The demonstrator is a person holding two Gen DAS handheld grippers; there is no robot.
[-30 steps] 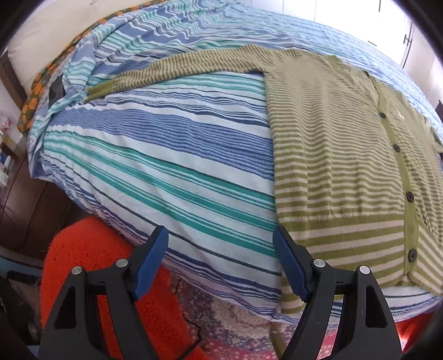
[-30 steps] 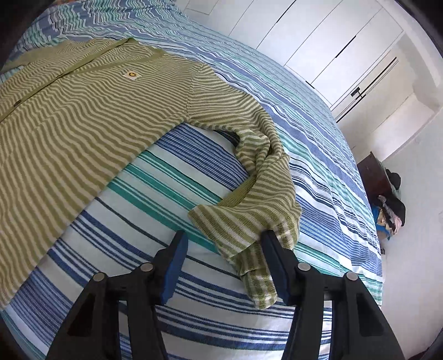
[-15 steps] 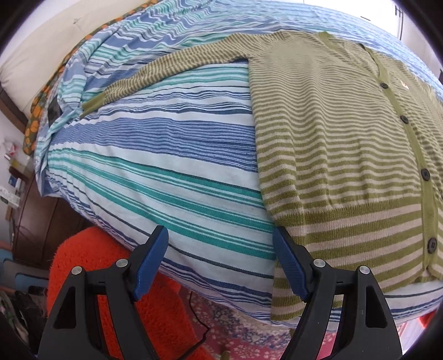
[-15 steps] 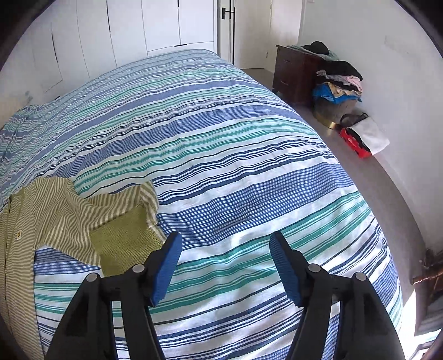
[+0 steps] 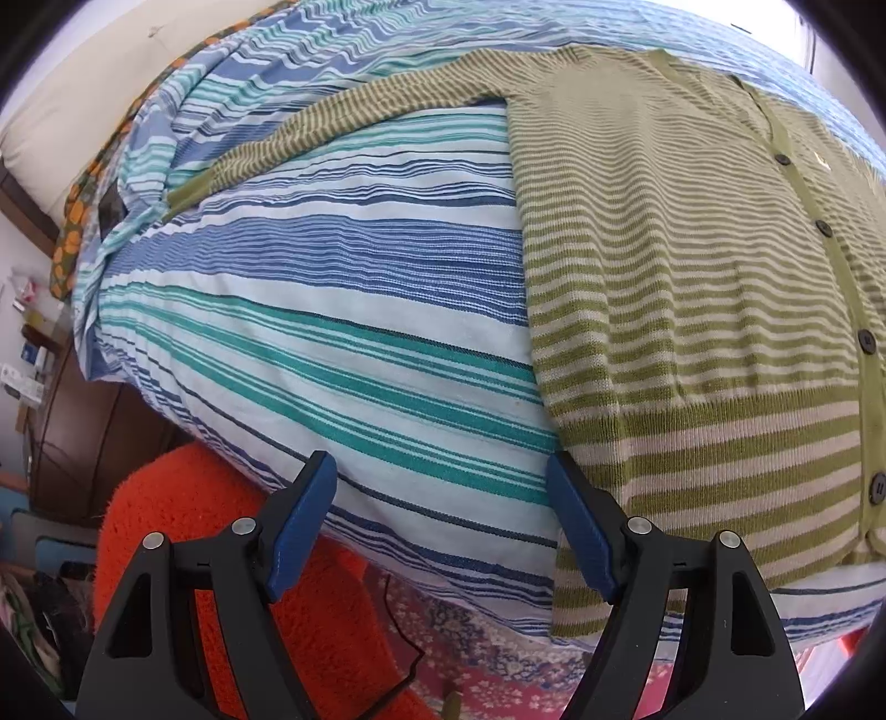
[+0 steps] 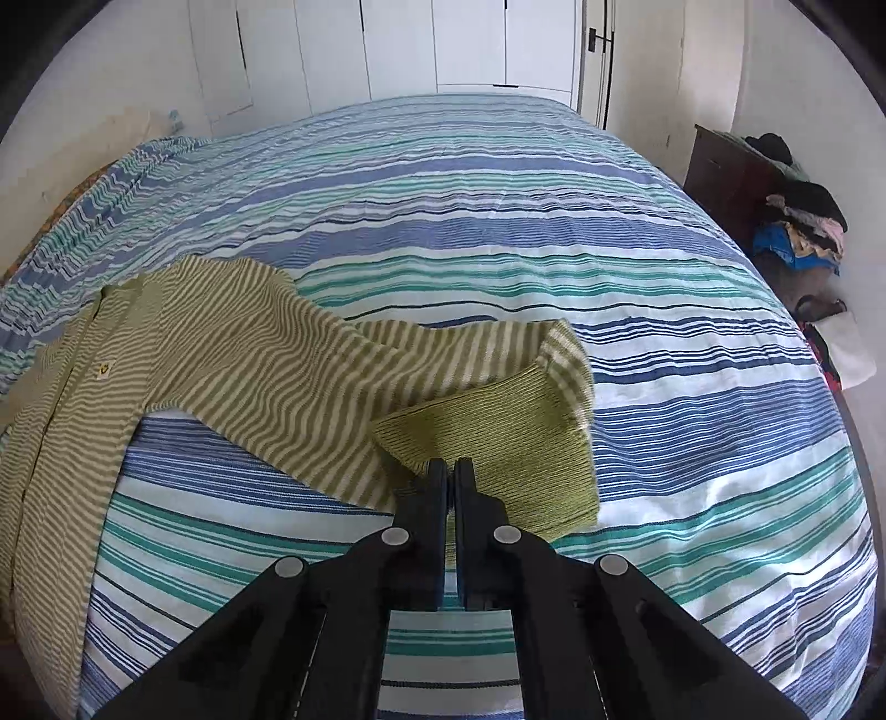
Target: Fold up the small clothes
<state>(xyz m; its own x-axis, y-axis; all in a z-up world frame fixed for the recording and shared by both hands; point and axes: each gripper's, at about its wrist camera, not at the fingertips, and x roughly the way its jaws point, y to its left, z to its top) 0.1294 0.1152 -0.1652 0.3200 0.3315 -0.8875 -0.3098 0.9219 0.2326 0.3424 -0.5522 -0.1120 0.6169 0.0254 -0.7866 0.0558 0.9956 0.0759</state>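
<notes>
A green and cream striped cardigan (image 5: 692,288) lies buttoned and flat on the striped bed cover (image 5: 343,310). Its one sleeve (image 5: 343,122) stretches out toward the pillow end. My left gripper (image 5: 443,498) is open and empty, low at the bed's edge beside the cardigan's bottom hem (image 5: 720,443). In the right wrist view the cardigan (image 6: 166,354) lies at the left and its other sleeve (image 6: 432,360) reaches toward me. My right gripper (image 6: 449,471) is shut on the solid green cuff (image 6: 498,443) of that sleeve.
An orange fluffy rug (image 5: 221,554) and a patterned red carpet (image 5: 487,664) lie below the bed's edge. A dark dresser with piled clothes (image 6: 797,216) stands at the right wall. White wardrobe doors (image 6: 443,44) stand behind the bed.
My right gripper has closed on the sleeve cuff, having been open half a second ago. My left gripper stayed open and shifted slightly closer to the cardigan's hem.
</notes>
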